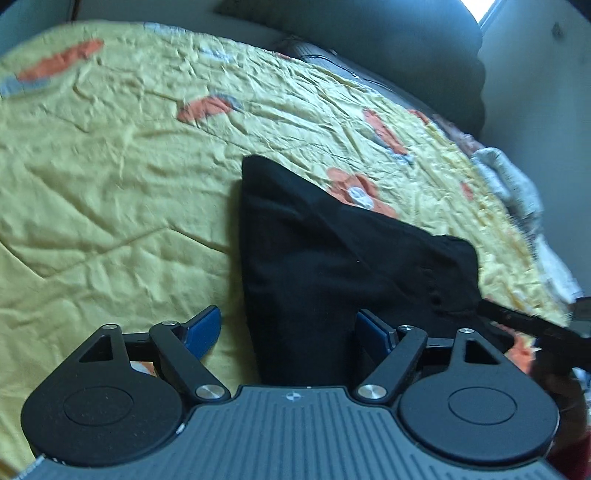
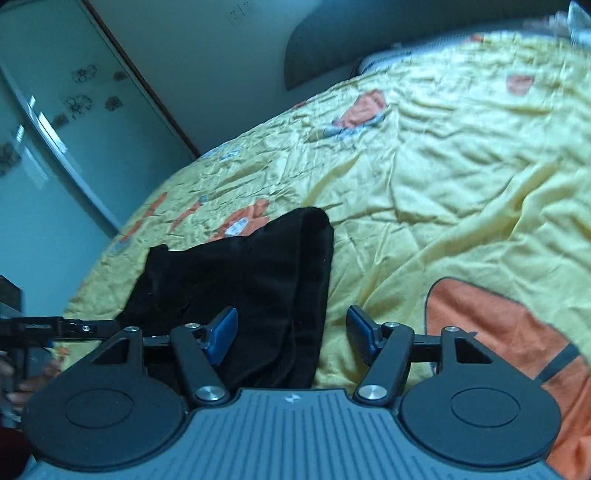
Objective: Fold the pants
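On yellow floral bedspread (image 1: 110,166), folded black pants (image 1: 314,258), left gripper (image 1: 288,332) and right gripper (image 2: 291,332) both spread, gray headboard (image 1: 388,33) behind

open bedspread (image 1: 110,166) (pants (image 1: 314,258) aside)

Pants (image 1: 332,266) near end hidden behind gripper body; bedspread (image 2: 461,166) blurred.

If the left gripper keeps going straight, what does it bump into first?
Probably the black pants. They lie on the yellow bedspread, right ahead of the open left gripper, though depth is hard to judge.
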### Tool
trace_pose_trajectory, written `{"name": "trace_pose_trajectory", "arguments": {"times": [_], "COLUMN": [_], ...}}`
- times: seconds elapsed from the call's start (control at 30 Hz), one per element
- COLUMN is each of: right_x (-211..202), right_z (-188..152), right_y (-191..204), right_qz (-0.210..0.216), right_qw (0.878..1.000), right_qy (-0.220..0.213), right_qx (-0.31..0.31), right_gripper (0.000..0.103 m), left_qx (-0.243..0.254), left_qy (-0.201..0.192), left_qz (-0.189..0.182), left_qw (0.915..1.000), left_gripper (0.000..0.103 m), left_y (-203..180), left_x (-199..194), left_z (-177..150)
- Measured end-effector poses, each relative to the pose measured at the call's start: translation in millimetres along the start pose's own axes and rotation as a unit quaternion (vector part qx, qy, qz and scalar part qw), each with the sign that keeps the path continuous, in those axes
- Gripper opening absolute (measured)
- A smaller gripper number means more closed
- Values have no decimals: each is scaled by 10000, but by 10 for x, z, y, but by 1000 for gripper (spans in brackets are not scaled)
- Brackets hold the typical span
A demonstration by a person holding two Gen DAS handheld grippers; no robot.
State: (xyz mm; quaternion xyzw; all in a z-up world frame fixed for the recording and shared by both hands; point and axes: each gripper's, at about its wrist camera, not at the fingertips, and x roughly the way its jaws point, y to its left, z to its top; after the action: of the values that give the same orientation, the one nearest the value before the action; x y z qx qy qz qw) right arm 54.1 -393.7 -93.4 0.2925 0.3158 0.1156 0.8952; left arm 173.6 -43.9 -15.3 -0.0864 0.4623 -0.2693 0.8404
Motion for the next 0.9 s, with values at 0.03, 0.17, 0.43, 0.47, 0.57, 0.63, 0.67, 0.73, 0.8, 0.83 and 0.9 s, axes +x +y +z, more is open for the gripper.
{"name": "trace_pose_trajectory", "arguments": {"times": [0.03, 0.17, 0.43, 0.47, 0.57, 0.63, 0.67, 0.73, 0.8, 0.83, 0.9], "right_x": [8, 66, 383, 423, 525, 556, 550, 524, 485, 464, 428], "right_z": [11, 76, 221, 239, 264, 246, 230, 198, 156, 136, 106], "right_y": [-23, -90, -219, -205, -118, -47, -25, -12, 24, 53, 131], "right_qz": [109, 662, 1670, 1709, 1606, 1363, 1236, 1115, 977, 889, 759], "right_qw": [9999, 9970, 9820, 9813, 9840, 9884, 9904, 9922, 9941, 9952, 9969], "right_qy": [38, 383, 755, 746, 657, 603, 575, 494, 402, 347, 200], "right_qx": [20, 68, 453, 476, 416, 282, 235, 252, 231, 197, 111], "right_gripper": [66, 66, 66, 66, 62, 41, 40, 36, 35, 35, 34], "left_qx": [-21, -105, -436, -532, -724, -752, -697, -592, -577, -576, -491], "left_qy": [15, 131, 223, 227, 165, 108, 82, 43, 2, -8, -51], "left_qz": [-125, -647, -1336, -1394, -1392, -1239, -1142, -910, -795, -727, -551], "left_qw": [9999, 9978, 9898, 9886, 9875, 9894, 9910, 9941, 9952, 9957, 9973], "left_gripper": [85, 85, 86, 85, 78, 69, 60, 48, 41, 33, 29], "left_y": [21, 86, 152, 165, 163, 139, 121, 99, 111, 113, 84], "left_x": [5, 46, 162, 179, 213, 216, 209, 198, 183, 181, 165], "left_z": [8, 46, 66, 71, 78, 68, 64, 54, 45, 42, 33]}}
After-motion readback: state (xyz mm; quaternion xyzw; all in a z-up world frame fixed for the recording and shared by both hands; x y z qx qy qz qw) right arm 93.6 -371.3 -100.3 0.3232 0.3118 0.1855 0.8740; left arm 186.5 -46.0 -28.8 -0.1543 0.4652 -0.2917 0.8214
